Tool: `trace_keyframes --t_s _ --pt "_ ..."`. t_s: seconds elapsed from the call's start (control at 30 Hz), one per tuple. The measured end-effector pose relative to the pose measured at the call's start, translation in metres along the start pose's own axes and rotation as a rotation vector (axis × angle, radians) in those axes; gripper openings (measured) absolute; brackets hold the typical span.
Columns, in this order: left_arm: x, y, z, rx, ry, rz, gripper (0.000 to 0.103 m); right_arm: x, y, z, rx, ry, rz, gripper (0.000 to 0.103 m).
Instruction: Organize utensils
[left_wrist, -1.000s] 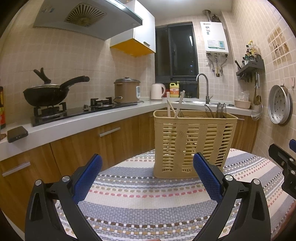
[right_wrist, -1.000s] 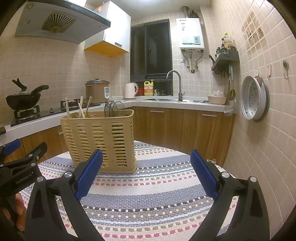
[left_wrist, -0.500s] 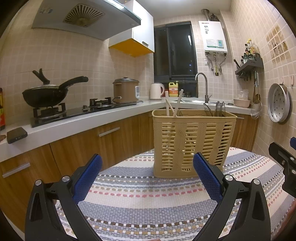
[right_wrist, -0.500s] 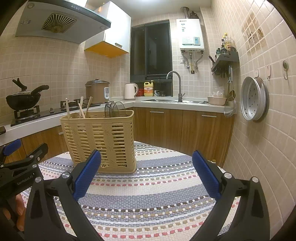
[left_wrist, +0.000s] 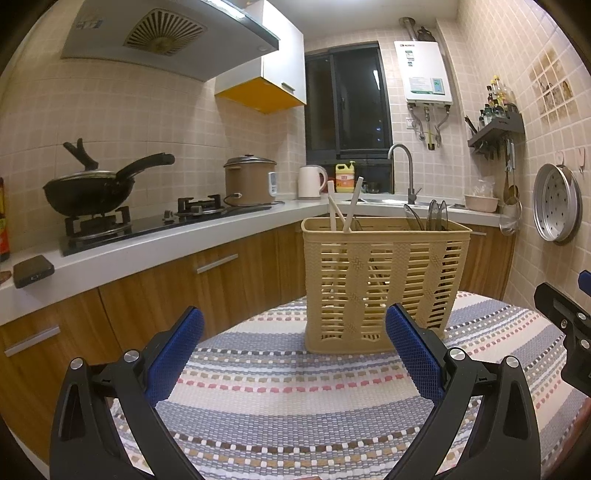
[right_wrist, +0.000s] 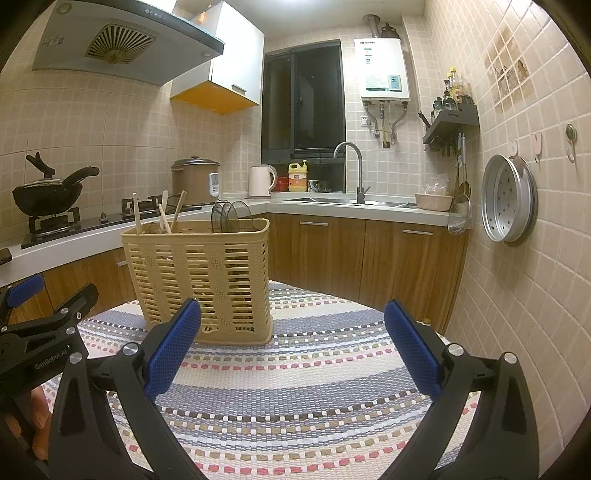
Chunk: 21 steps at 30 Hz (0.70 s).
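Note:
A tan slatted utensil basket (left_wrist: 380, 280) stands upright on the striped tablecloth (left_wrist: 295, 398); it also shows in the right wrist view (right_wrist: 199, 277). Pale chopsticks (left_wrist: 345, 206) stick out of its left part and dark spoons (left_wrist: 430, 216) out of its right part. My left gripper (left_wrist: 294, 349) is open and empty, a little in front of the basket. My right gripper (right_wrist: 292, 347) is open and empty, in front and to the right of the basket. The left gripper shows at the left edge of the right wrist view (right_wrist: 40, 325).
A white counter (left_wrist: 155, 243) with a hob and black wok (left_wrist: 88, 190) runs along the left. A rice cooker (left_wrist: 249, 181), kettle and sink tap (left_wrist: 404, 166) stand at the back. A tiled wall with a hanging steamer tray (right_wrist: 508, 199) is close on the right.
Both grippers stay open and empty. Both views have shifted only slightly; the basket and its utensils have not moved.

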<state>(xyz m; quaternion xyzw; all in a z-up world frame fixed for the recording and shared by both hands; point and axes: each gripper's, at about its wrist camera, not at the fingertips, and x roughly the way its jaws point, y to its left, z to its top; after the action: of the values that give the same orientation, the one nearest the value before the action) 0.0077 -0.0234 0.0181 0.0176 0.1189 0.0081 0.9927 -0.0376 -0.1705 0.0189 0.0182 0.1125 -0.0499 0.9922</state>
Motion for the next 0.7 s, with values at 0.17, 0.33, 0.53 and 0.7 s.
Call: trace_keyframes --t_s 0.17,0.33,0.53,0.7 --pt "-0.0001 0.0 -0.0003 -0.003 0.002 -0.003 0.095 0.0 -0.0001 0.0 -0.001 0.002 0.001 0.095" --pt "0.0015 0.0006 -0.0004 -0.008 0.012 -0.008 0.095 0.0006 -0.0028 0.0007 0.008 0.005 0.005 0.095" --pt "0.0035 0.0033 -0.0008 -0.017 0.018 -0.008 0.095 0.0025 -0.0046 0.0008 0.012 0.011 0.008 0.095" --pt "0.0038 0.0026 -0.0011 -0.013 0.017 -0.003 0.095 0.0022 -0.0037 0.0003 0.005 0.009 0.008 0.095"
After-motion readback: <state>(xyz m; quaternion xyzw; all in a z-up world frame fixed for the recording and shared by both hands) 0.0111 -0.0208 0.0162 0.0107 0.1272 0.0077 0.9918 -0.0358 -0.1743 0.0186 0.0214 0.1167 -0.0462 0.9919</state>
